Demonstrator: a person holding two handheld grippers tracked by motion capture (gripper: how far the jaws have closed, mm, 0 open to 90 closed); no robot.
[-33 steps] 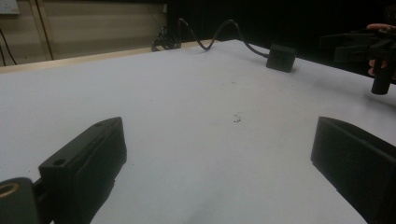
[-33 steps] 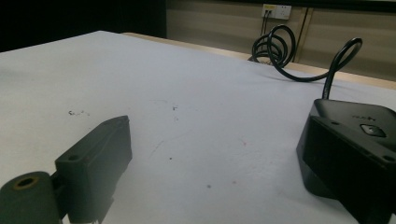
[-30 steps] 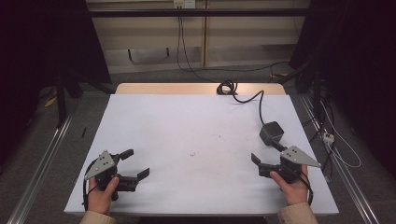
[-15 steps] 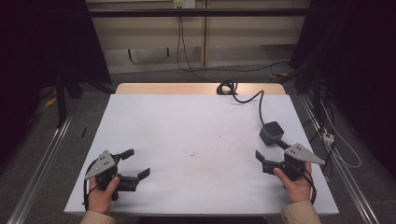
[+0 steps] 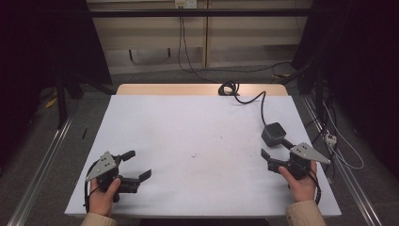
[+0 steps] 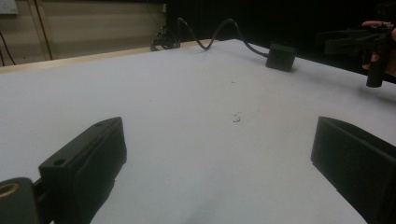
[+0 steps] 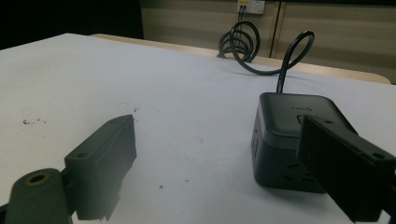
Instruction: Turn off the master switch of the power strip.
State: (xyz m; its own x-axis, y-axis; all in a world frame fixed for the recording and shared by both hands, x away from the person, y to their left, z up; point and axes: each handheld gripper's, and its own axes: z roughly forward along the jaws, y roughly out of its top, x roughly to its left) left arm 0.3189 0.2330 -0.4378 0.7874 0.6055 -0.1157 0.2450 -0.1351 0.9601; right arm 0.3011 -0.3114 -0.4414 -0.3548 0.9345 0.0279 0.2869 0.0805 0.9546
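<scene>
black power cube (image 5: 273,134) sits just beyond the wide-open right gripper (image 5: 274,157); left gripper (image 5: 136,165) gapes too

Both hands gripping black two-jaw grippers: left gripper (image 5: 134,165), right gripper (image 5: 274,154); grey triangular top plates, beige sleeves (image 5: 301,215) showing.

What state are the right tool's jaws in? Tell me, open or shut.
Open. In the right gripper view the right tool has its jaws spread wide, white table between them, the black power cube just ahead, untouched.
</scene>
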